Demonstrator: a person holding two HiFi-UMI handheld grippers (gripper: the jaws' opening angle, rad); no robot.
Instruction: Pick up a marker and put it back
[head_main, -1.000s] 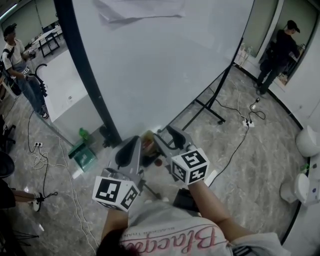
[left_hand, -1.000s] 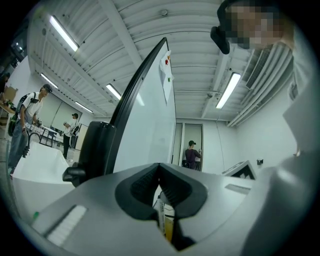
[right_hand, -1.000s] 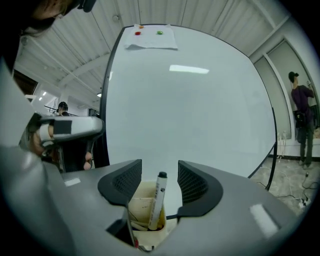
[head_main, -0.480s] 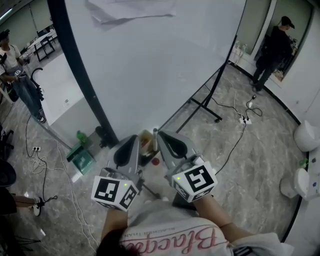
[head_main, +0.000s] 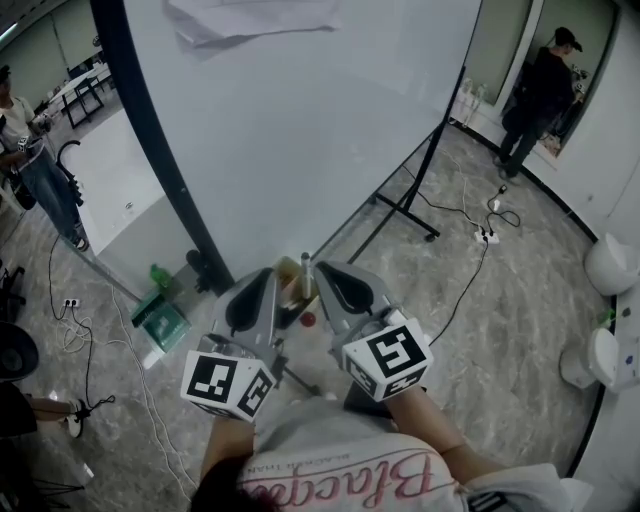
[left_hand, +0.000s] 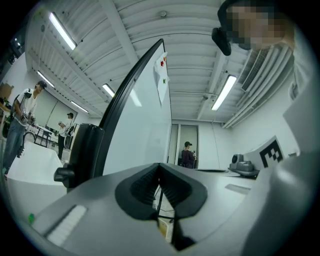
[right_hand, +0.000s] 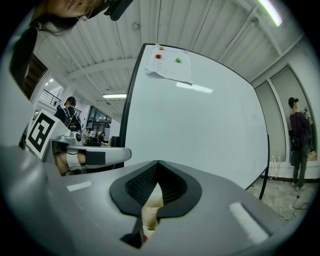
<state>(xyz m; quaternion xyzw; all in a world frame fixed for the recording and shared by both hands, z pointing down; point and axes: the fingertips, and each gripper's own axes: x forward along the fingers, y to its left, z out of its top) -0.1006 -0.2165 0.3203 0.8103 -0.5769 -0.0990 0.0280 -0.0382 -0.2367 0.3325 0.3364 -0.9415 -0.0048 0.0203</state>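
Note:
A pale grey marker (head_main: 306, 272) stands upright beside a yellowish box (head_main: 289, 280) at the foot of the whiteboard (head_main: 300, 130). My right gripper (head_main: 322, 272) has its tip just right of the marker. Whether it touches the marker I cannot tell. In the right gripper view its jaws (right_hand: 158, 164) meet with nothing between them, and the box shows below them. My left gripper (head_main: 262, 282) sits left of the box, also shut (left_hand: 160, 166) and empty. A small red thing (head_main: 308, 320) lies between the two grippers.
The whiteboard's black stand leg (head_main: 405, 215) runs out to the right. Cables and a power strip (head_main: 484, 236) lie on the marble floor. A green box (head_main: 165, 322) sits at the left. People stand at the far left (head_main: 25, 150) and far right (head_main: 535, 100).
The right gripper's jaws went from wide open to shut, and it shifted slightly towards the box. The grey marker now shows at its tip. The left gripper stayed put.

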